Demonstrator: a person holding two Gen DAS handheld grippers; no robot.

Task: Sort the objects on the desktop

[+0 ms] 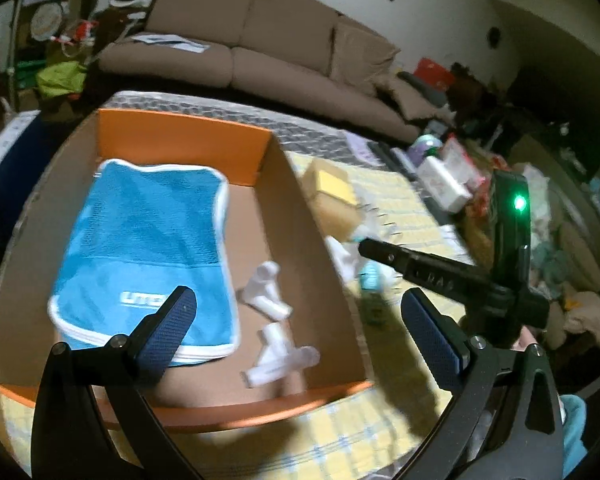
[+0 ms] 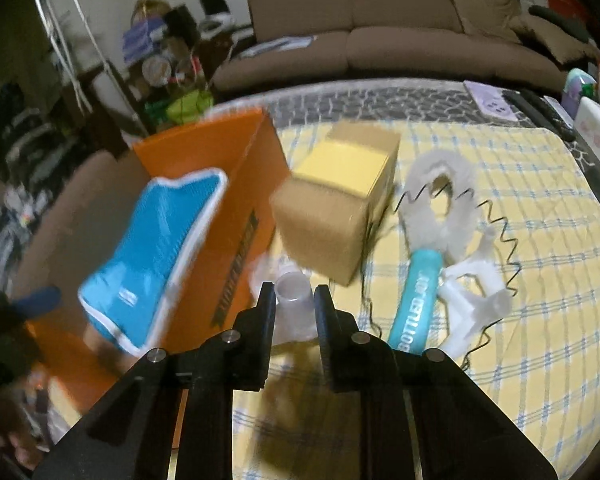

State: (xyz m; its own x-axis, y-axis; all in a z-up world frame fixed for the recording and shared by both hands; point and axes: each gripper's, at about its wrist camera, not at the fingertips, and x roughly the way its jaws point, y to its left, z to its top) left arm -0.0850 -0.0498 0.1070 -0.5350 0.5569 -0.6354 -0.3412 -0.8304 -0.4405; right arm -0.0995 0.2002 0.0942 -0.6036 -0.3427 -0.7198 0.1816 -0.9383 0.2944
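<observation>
The right tool (image 2: 291, 300) is clenched on a small translucent plastic cup (image 2: 294, 306) at lower centre of the right wrist view, just right of the orange box (image 2: 236, 184), above the yellow checked cloth (image 2: 540, 320). The left tool (image 1: 300, 316) is released and holds nothing, low in its frame over the box, where a blue pouch (image 1: 148, 248) and white plastic pieces (image 1: 268, 292) lie. The cup looks thin and slick, so the pinch could crush or squirt it out. The brown carton (image 2: 332, 216) stands close; a careless swing could knock it.
</observation>
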